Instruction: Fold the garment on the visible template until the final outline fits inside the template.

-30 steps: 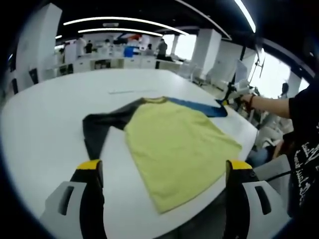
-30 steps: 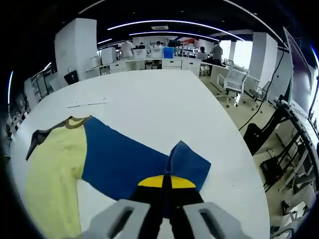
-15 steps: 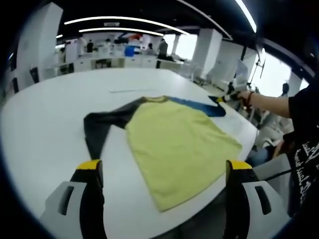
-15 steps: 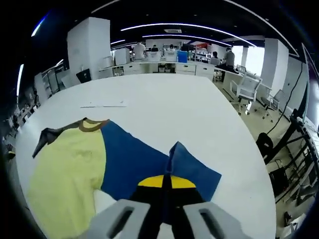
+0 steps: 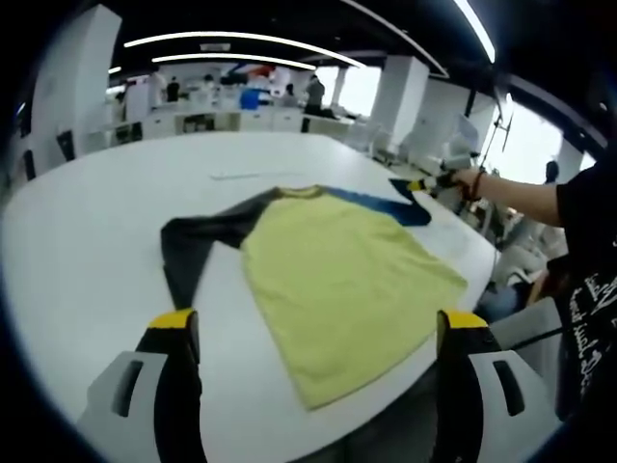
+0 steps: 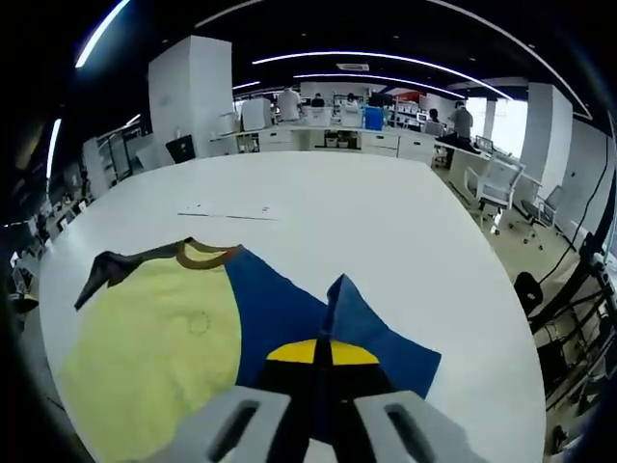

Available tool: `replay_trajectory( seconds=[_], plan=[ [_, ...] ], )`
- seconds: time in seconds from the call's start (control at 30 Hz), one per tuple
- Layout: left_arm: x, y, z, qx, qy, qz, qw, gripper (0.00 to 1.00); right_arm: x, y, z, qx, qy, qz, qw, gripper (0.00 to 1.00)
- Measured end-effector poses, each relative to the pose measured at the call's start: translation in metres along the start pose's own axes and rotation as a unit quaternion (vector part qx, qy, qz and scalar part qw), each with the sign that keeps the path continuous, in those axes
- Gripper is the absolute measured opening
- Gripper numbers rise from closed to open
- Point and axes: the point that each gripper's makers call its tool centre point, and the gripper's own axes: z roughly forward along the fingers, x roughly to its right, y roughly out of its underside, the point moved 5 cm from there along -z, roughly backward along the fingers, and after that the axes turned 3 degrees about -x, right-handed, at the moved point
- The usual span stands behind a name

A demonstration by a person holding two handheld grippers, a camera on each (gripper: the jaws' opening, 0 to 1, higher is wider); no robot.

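A long-sleeved shirt with a yellow body [image 5: 342,280], a dark grey sleeve [image 5: 193,241] and a blue sleeve [image 5: 386,204] lies flat on the white table [image 5: 87,251]. My left gripper [image 5: 316,338] hangs open above the near table edge, its jaws spread wide on either side of the shirt's hem. My right gripper [image 6: 319,353] is shut on the blue sleeve [image 6: 299,313], which it holds raised over the table. It enters the left gripper view at far right as the right gripper [image 5: 424,183], held by a person's hand. The yellow body [image 6: 159,352] lies to the sleeve's left.
A thin pale strip [image 5: 246,177] lies on the table beyond the collar, also seen as the strip [image 6: 227,212]. A person in a black shirt [image 5: 583,280] stands at the table's right edge. Desks, chairs [image 6: 492,183] and people fill the far office.
My right gripper has carried the blue sleeve inward toward the shirt body, and its view has swung to show more of the yellow part. The left gripper has stayed still.
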Motion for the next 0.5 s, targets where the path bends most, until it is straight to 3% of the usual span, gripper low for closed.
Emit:
replay_trajectory(
  seconds=[0.5],
  plan=[
    [0.001, -0.001, 0.000, 0.000, -0.001, -0.002, 1.0000, 0.99, -0.039, -0.013, 0.012, 0.004, -0.030, -0.016, 0.9994, 0.00]
  ],
)
